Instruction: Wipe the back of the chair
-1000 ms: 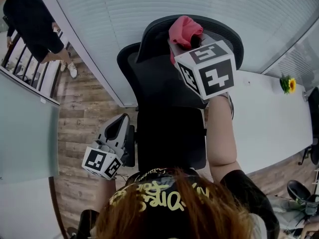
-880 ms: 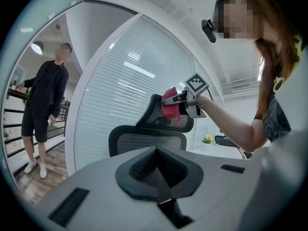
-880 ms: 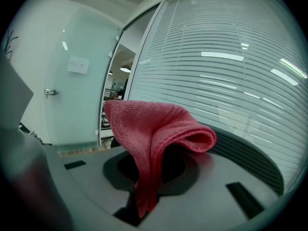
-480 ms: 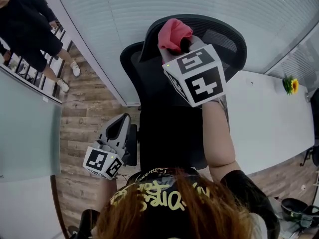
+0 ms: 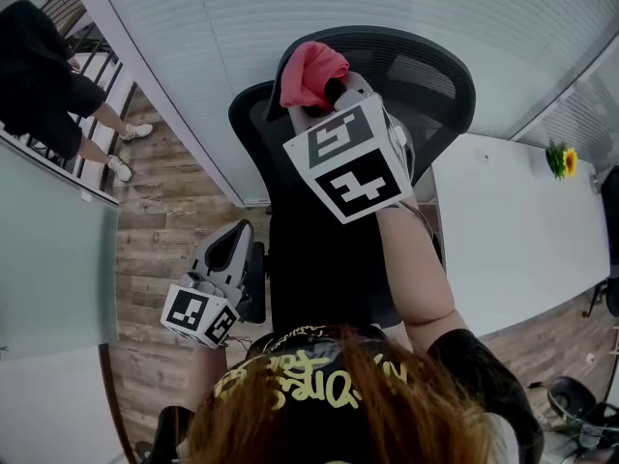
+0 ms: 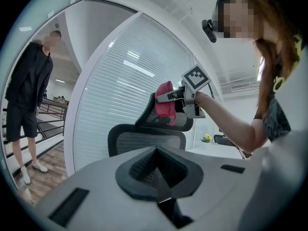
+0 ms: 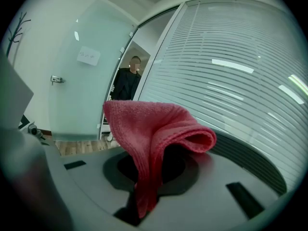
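Observation:
A black mesh office chair (image 5: 324, 259) stands in front of me, its headrest (image 5: 426, 75) at the top. My right gripper (image 5: 334, 90) is shut on a pink-red cloth (image 5: 311, 71), held against the headrest's upper left edge. The right gripper view has the cloth (image 7: 154, 129) folded and bulging out of the shut jaws. From the left gripper view I see the cloth (image 6: 165, 106) pressed on the headrest (image 6: 182, 123) above the chair back (image 6: 144, 141). My left gripper (image 5: 230, 245) hangs low beside the chair's left side, shut and empty.
A white table (image 5: 513, 230) with a small yellow flower (image 5: 559, 162) lies right of the chair. A curved glass wall with blinds (image 5: 242, 27) runs behind it. A person in black (image 5: 48, 85) stands at far left by a railing. Another chair's base (image 5: 571, 399) shows bottom right.
My right gripper has slid the cloth leftward along the top of the headrest. The bystander has shifted toward the left edge. The left gripper has stayed still.

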`<state>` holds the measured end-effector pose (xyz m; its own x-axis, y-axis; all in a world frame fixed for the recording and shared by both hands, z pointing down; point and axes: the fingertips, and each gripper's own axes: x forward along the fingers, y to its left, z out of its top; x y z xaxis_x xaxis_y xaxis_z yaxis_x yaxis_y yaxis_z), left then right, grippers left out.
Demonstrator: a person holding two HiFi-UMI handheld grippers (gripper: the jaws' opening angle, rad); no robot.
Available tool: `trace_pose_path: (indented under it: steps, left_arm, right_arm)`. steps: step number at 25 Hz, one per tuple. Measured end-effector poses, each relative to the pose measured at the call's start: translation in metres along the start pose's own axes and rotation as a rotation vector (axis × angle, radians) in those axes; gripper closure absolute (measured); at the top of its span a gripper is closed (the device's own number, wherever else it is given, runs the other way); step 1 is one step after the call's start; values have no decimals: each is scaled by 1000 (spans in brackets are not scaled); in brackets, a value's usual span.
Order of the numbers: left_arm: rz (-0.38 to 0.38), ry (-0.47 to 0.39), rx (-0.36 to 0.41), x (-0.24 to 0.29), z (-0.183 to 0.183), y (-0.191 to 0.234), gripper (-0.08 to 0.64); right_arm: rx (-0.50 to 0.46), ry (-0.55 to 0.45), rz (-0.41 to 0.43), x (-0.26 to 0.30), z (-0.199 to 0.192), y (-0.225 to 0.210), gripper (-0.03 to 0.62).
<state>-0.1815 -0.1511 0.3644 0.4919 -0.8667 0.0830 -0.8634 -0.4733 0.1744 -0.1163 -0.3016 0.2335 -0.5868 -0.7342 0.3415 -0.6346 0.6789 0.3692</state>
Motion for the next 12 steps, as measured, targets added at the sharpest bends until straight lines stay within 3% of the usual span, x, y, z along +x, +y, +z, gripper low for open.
trace_pose_path:
  steps: [9, 12]
  left_arm:
    - [-11, 4, 2, 2, 0, -3, 568]
    - [-18, 2, 2, 4, 1, -6, 568]
  right_arm:
    - [16, -29, 153, -6, -9, 25, 529]
    - [-12, -61, 136, -22, -22, 21, 528]
